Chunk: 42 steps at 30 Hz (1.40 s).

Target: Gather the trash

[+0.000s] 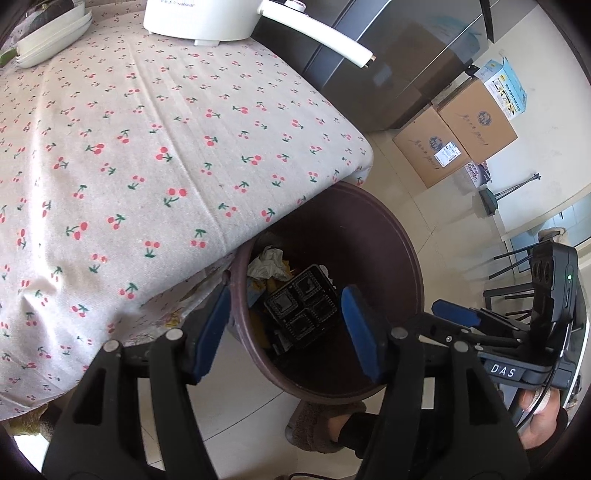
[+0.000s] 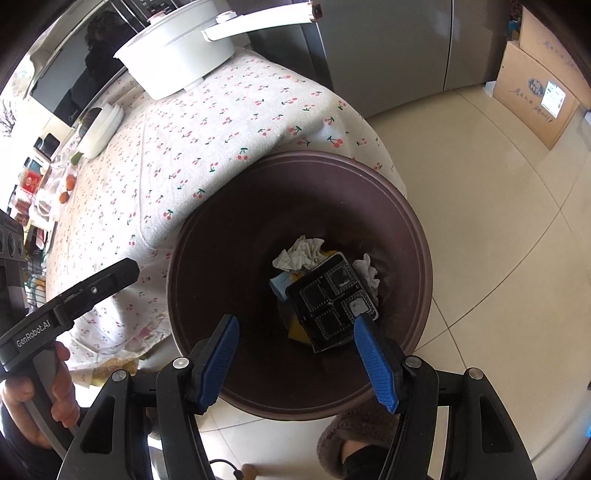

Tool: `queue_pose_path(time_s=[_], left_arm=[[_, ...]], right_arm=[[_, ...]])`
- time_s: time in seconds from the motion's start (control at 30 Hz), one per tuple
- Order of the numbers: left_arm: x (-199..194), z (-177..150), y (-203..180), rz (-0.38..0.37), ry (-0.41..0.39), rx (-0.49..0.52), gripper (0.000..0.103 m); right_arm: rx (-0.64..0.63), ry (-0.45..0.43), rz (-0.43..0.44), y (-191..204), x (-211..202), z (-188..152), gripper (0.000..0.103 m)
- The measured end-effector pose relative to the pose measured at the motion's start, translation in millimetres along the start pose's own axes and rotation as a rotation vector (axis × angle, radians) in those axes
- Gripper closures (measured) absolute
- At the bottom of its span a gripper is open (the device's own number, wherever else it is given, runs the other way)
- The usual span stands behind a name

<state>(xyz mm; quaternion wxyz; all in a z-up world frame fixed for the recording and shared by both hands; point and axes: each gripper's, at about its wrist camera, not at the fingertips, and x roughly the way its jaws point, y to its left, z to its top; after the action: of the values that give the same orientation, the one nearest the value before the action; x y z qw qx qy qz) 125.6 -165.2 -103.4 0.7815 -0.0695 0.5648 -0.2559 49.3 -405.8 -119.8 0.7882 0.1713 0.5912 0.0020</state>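
Observation:
A dark brown round trash bin (image 1: 406, 251) (image 2: 192, 280) stands on the floor beside the table. Inside lie a black four-cell plastic tray (image 1: 301, 308) (image 2: 332, 299), crumpled white paper (image 1: 267, 262) (image 2: 301, 253) and yellow and blue scraps. My left gripper (image 1: 286, 325) is open and empty above the bin's near rim. My right gripper (image 2: 295, 350) is open and empty over the bin, its blue fingers (image 2: 373, 362) above the tray. The right gripper also shows in the left wrist view (image 1: 458, 314), and the left one in the right wrist view (image 2: 92, 288).
A table with a cherry-print cloth (image 1: 147, 147) (image 2: 207, 122) holds a white pot with a long handle (image 1: 207, 18) (image 2: 177, 55) and stacked white dishes (image 1: 51, 33) (image 2: 99, 129). Cardboard boxes (image 1: 454, 133) (image 2: 535, 85) stand by a grey fridge (image 1: 388, 66). A slippered foot (image 1: 321, 424) is below the bin.

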Motion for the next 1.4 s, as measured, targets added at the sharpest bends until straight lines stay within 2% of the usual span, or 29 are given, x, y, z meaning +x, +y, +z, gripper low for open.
queue_pose_path(time_s=[0.13, 0.27, 0.5, 0.6, 0.67, 0.73, 0.77, 0.87, 1.07, 1.4], left_arm=[[-15.2, -7.9, 9.5, 0.056, -0.021, -0.01, 0.027], [-33.8, -17.7, 17.8, 0.139, -0.054, -0.013, 0.021], [-67.1, -43.6, 36.9, 0.352, -0.098, -0.012, 0.018], [-75.2, -58.2, 43.0, 0.458, -0.084, 0.01, 0.016], [-80.0, -66.3, 46.2, 0.47, -0.077, 0.005, 0.011], [-87.7, -73.9, 46.2, 0.47, -0.088, 0.01, 0.009], [-93.2, -77.5, 43.9, 0.473, -0.104, 0.017, 0.008], [-110.8, -88.7, 35.0, 0.483, -0.178, 0.045, 0.001], [-136.4, -110.3, 17.9, 0.542, -0.345, 0.11, 0.001], [-148.2, -121.0, 27.6, 0.517, -0.444, 0.026, 0.001]], right_arm=[[-0.014, -0.024, -0.033, 7.2, -6.8, -3.4, 0.036], [-0.032, -0.068, -0.045, 18.6, -19.2, -9.3, 0.035], [-0.074, -0.167, -0.101, 41.2, -38.7, -29.4, 0.027], [-0.101, -0.219, -0.107, 50.9, -48.1, -41.1, 0.023], [-0.127, -0.258, -0.136, 58.5, -53.7, -49.0, 0.013], [-0.148, -0.294, -0.163, 65.6, -59.2, -57.3, 0.009], [-0.156, -0.307, -0.171, 68.6, -61.6, -61.5, 0.001], [-0.179, -0.353, -0.181, 76.5, -70.4, -73.4, 0.0], [-0.208, -0.478, -0.269, 93.7, -89.7, -96.5, 0.0], [-0.259, -0.583, -0.271, 112.4, -98.8, -104.5, 0.0]])
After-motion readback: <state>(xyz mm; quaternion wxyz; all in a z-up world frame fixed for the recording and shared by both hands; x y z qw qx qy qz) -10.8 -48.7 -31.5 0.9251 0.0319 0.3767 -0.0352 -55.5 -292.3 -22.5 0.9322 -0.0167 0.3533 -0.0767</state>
